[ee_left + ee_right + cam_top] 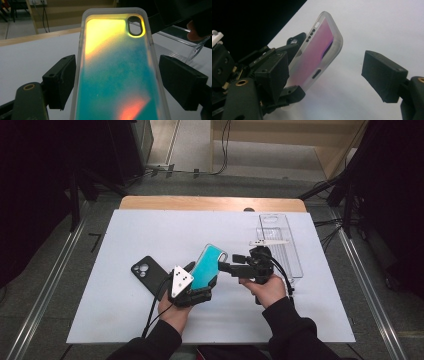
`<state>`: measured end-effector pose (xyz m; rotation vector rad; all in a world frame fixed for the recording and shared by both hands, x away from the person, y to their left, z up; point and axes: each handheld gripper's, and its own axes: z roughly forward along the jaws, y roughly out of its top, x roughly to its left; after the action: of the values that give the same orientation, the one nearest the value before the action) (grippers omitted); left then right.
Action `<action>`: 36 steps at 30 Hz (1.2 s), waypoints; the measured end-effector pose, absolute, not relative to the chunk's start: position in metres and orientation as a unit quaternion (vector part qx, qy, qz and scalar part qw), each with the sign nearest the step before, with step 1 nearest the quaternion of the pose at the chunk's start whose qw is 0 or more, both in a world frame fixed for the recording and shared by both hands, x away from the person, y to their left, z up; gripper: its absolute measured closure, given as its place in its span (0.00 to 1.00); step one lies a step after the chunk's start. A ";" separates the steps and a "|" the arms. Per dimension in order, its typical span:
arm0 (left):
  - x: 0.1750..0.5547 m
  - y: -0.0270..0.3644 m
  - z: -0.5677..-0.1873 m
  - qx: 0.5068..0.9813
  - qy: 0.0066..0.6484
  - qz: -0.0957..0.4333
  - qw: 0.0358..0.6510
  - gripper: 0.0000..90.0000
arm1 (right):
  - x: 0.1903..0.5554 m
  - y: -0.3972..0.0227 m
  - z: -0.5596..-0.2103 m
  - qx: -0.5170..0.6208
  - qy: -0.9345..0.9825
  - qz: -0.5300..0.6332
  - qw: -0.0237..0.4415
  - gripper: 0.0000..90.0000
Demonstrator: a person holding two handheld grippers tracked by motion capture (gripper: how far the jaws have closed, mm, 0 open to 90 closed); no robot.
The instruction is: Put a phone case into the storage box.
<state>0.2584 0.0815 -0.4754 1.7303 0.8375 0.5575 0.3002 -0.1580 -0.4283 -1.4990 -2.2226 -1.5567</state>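
Teal, iridescent and soft-edged, the phone case (206, 266) is raised off the white table (125, 235), clamped by its long sides in the left gripper (196, 287). Just beside its right edge, the right gripper (231, 262) stands with jaws apart and empty. A careless pinch could flex the rim and twist the case loose. Nearby lie a black phone (146, 271) and a clear tray (281, 245).

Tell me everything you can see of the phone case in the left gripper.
The case is a soft-looking translucent shell with a frosted rim and an iridescent teal-to-yellow back that looks pink in the right gripper view. It has an oval camera cutout and edge openings. It is tilted above the mat, between the left gripper's jaws; the right gripper is at its edge, jaws apart.
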 end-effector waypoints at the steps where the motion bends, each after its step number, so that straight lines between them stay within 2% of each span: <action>1: 0.258 0.081 -0.475 0.728 0.353 0.235 0.539 0.19 | 0.302 -0.157 -0.429 -0.485 -0.717 -0.500 0.022 0.23; 5: 0.257 0.081 -0.475 0.726 0.354 0.237 0.539 0.19 | 0.307 -0.153 -0.431 -0.493 -0.713 -0.497 0.038 0.29; 8: 0.257 0.080 -0.474 0.724 0.356 0.233 0.543 0.19 | 0.310 -0.153 -0.432 -0.504 -0.707 -0.493 0.050 0.37; 9: 0.257 0.080 -0.474 0.725 0.357 0.232 0.541 0.19 | 0.310 -0.153 -0.432 -0.507 -0.706 -0.492 0.052 0.43; 16: 0.255 0.079 -0.473 0.725 0.363 0.217 0.544 0.19 | 0.315 -0.151 -0.432 -0.518 -0.695 -0.493 0.073 0.64; 19: 0.254 0.078 -0.472 0.724 0.361 0.216 0.547 0.19 | 0.316 -0.150 -0.432 -0.520 -0.693 -0.494 0.079 0.77; 31: 0.255 0.078 -0.473 0.722 0.358 0.209 0.554 0.19 | 0.315 -0.152 -0.427 -0.519 -0.674 -0.514 0.113 0.85; 36: 0.256 0.079 -0.473 0.724 0.352 0.206 0.557 0.19 | 0.312 -0.151 -0.423 -0.514 -0.676 -0.516 0.110 0.86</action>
<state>0.2559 0.0785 -0.4727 1.7085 0.8318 0.4851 0.3121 -0.1511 -0.4225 -1.5113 -1.9876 -1.5159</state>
